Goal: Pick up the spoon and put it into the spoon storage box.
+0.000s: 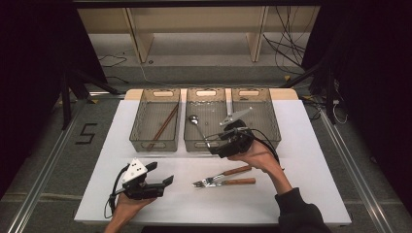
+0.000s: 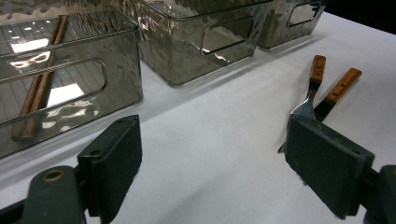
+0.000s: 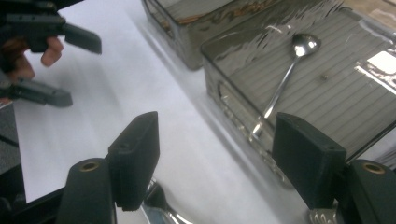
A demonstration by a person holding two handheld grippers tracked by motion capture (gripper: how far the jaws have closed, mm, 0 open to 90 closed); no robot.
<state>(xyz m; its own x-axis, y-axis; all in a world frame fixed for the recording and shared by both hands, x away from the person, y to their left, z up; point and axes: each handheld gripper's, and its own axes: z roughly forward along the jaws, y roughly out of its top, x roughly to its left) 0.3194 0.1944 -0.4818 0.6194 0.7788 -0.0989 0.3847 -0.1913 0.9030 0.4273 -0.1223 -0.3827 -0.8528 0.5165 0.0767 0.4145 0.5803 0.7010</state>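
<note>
My left gripper (image 1: 160,174) (image 2: 212,163) rests low over the white table (image 1: 301,160) at the front left, open, with nothing between its jaws. It also appears across the table in the right gripper view (image 3: 70,70). My right gripper (image 1: 214,145) (image 3: 215,154) hovers at the near wall of the middle bin (image 1: 197,144), open and empty. A metal spoon (image 1: 197,124) (image 3: 285,84) lies inside that bin. A wooden-handled fork (image 1: 221,175) (image 2: 312,88) and knife (image 1: 235,182) (image 2: 341,88) lie side by side on the table below the right gripper.
Three smoky clear bins stand in a row at the table's far side. The left bin (image 1: 154,141) holds a pair of brown chopsticks (image 1: 163,127) (image 2: 39,88). The right bin (image 1: 274,121) is partly hidden behind my right gripper. Cables lie on the floor beyond.
</note>
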